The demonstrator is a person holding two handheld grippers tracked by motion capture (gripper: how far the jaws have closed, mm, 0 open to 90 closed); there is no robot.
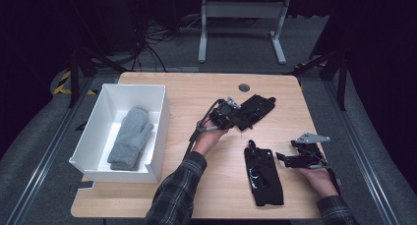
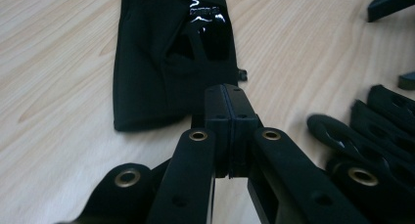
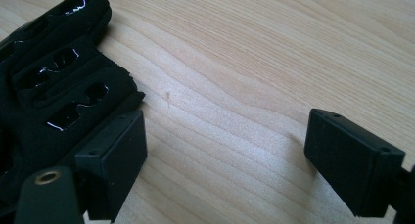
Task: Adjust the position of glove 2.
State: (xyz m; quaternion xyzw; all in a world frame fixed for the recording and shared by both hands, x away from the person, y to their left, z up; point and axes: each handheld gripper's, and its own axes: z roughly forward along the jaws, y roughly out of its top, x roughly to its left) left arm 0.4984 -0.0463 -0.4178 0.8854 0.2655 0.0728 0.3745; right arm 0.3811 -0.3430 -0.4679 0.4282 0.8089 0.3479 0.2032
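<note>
Black padded gloves (image 1: 263, 177) (glossy patches)

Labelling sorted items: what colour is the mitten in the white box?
Grey mitten, clearest in the high view.

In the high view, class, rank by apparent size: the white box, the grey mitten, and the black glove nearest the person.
1. white box, clearly largest.
2. grey mitten and black glove: these look about alike in area, so I leave them unranked.

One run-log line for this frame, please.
left gripper: shut, empty | right gripper: open beside near black glove | grey mitten: in white box
</note>
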